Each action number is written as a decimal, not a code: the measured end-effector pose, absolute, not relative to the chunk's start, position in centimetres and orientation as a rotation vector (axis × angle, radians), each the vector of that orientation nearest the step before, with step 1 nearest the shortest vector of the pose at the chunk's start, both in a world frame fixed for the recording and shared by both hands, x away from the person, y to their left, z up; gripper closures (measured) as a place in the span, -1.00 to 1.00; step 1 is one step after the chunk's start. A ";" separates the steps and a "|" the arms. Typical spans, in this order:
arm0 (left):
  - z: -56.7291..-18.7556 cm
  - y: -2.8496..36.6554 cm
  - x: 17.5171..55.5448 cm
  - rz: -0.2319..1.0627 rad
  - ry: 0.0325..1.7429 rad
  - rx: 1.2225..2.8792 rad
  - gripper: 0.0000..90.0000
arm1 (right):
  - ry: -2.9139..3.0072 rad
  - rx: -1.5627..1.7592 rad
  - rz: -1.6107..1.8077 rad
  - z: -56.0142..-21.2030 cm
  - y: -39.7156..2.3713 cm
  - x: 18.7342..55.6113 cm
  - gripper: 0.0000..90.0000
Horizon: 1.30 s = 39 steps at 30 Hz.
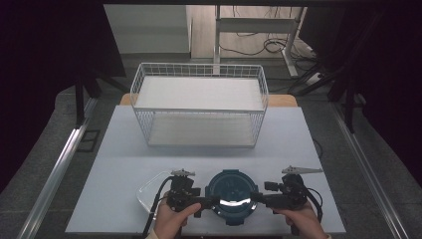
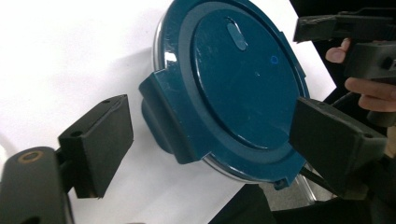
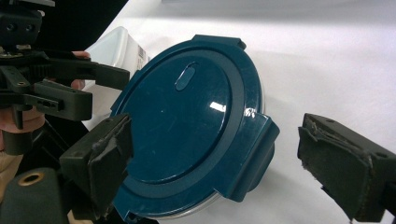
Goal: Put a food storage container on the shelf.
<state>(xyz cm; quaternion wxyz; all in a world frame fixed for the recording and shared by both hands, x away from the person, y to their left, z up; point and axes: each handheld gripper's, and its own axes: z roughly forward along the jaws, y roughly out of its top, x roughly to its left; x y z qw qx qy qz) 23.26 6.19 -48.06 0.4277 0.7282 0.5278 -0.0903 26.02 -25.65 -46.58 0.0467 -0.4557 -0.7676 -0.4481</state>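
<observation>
— Which step are we at?

— I am bringing both tools to the round container [image 1: 232,192] at the near edge of the white table [image 1: 114,169]. I judge we are at the start of unclipping its lid [image 2: 243,88]. My left gripper [image 1: 206,201] has its jaws apart, one on each side of a dark blue latch flap [image 2: 163,119], and the pads do not press on it. My right gripper [image 1: 258,198] is wide open too, around the flap [image 3: 254,154] on the opposite side.

— What does the next move need?

— I think a jaw must catch under a flap and lift it outward, while the other side holds steady.

— And the materials?

— The lid is smooth, glossy plastic with a small oval valve. Below it is a clear bowl. A clear lidless tub [image 1: 149,191] lies just beside my left hand, and a white wire basket [image 1: 199,107] stands far behind.
</observation>
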 end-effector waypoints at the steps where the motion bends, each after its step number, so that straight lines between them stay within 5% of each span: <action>1: -48.2 6.0 23.4 -0.228 1.322 1.819 -0.68 | -2.336 -1.391 -1.367 -46.7 -25.6 26.0 -0.77; 39: -48.8 4.8 23.7 -0.257 1.366 1.849 -0.82 | -2.235 -1.403 -1.297 -49.0 -24.7 26.4 -0.78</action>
